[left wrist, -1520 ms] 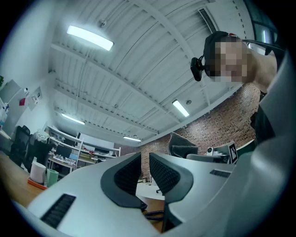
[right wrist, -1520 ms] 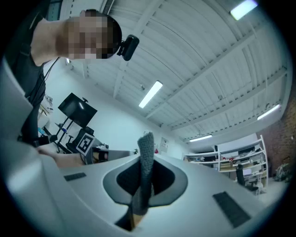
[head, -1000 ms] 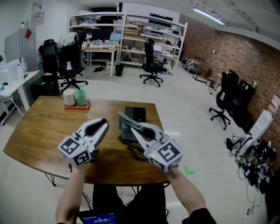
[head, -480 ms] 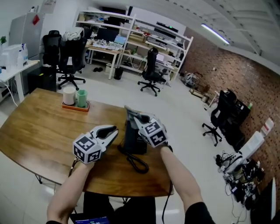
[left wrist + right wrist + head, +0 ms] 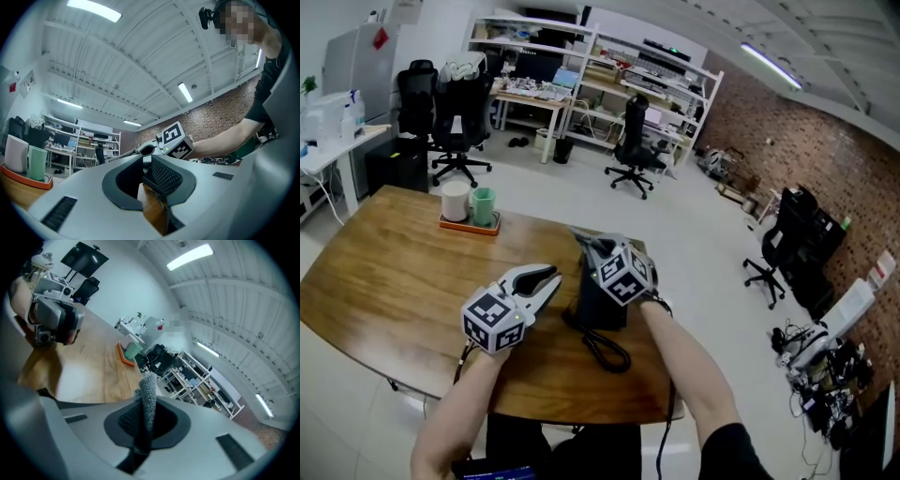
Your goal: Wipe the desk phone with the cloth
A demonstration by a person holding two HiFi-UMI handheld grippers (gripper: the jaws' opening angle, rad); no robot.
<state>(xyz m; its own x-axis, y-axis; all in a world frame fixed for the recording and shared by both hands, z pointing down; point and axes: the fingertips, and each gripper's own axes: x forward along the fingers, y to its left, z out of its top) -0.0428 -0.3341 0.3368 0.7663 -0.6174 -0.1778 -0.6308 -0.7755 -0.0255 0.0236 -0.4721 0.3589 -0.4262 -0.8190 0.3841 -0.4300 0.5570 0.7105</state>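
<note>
The black desk phone (image 5: 602, 305) sits near the right side of the wooden table (image 5: 394, 272), its coiled cord (image 5: 607, 352) trailing toward me. My right gripper (image 5: 589, 244) hovers over the phone's far end, shut on a grey knitted cloth (image 5: 582, 236). In the right gripper view the cloth (image 5: 149, 394) stands up between the pads. My left gripper (image 5: 551, 276) lies just left of the phone, jaws together with nothing in them. In the left gripper view the left gripper (image 5: 143, 161) points at the right gripper's marker cube (image 5: 176, 140).
An orange tray (image 5: 467, 225) with a white cup (image 5: 455, 200) and a green cup (image 5: 484, 206) stands at the table's far side. Office chairs (image 5: 635, 150), desks and shelves (image 5: 581, 66) fill the room behind. The table's right edge is just beyond the phone.
My right gripper has carried the cloth from the near table edge up over the phone. The left gripper has stayed beside the phone.
</note>
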